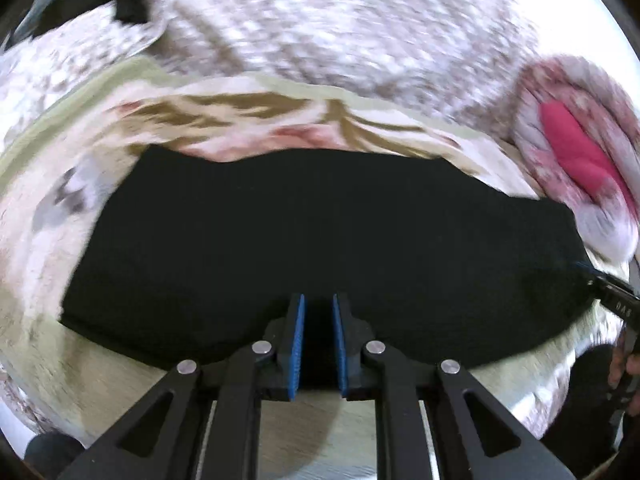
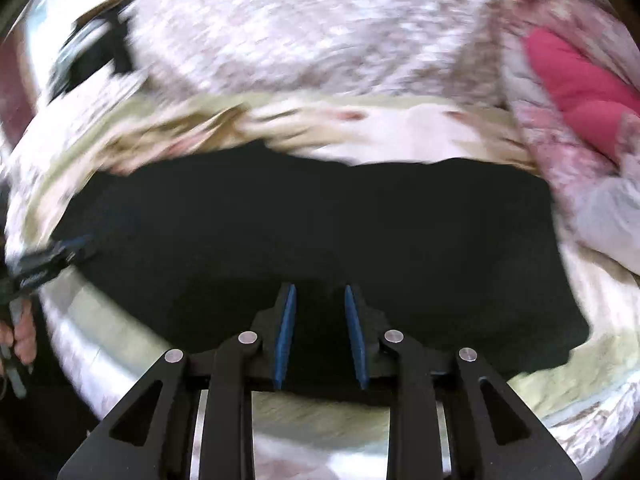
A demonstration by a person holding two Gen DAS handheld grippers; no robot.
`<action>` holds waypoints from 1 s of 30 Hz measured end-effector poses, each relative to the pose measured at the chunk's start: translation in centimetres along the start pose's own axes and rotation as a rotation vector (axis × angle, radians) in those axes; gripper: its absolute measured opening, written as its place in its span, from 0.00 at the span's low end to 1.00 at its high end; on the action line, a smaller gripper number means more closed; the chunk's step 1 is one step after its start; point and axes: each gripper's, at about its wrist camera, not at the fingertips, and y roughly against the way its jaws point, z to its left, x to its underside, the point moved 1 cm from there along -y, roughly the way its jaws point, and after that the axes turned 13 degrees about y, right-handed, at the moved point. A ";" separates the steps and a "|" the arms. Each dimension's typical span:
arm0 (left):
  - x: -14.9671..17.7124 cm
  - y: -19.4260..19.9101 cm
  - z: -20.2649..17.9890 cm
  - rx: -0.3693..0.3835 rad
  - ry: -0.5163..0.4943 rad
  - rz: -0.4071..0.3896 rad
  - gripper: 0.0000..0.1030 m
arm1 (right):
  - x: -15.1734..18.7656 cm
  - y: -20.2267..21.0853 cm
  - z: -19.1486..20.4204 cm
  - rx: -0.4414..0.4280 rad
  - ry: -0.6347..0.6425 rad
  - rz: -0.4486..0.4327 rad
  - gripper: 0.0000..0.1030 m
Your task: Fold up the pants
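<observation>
While both views are smeared by blur, the black pants (image 1: 312,240) show as a folded dark slab across the middle of each frame, lying on a pale floral bedspread (image 1: 240,120). The left gripper (image 1: 319,312), low centre, has its blue pads a narrow gap apart over the pants' near edge; whether cloth is pinched cannot be told. The right gripper (image 2: 320,300) shows fingers slightly spread, the same doubt holding.
</observation>
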 end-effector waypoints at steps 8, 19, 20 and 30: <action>-2.0 0.1 2.2 -0.055 0.044 -0.034 0.16 | -1.8 0.8 -4.6 0.037 -0.133 -0.078 0.29; -4.6 -3.9 -1.0 -0.064 -0.021 -0.015 0.21 | -3.0 -2.2 -6.3 0.100 -0.160 0.010 0.29; -4.6 -3.7 -1.2 -0.067 -0.024 -0.023 0.21 | -3.1 -1.9 -5.9 0.083 -0.152 0.002 0.29; -2.3 -0.9 -3.4 -0.035 -0.066 -0.017 0.21 | -2.2 -0.3 2.8 -0.089 0.033 -0.007 0.46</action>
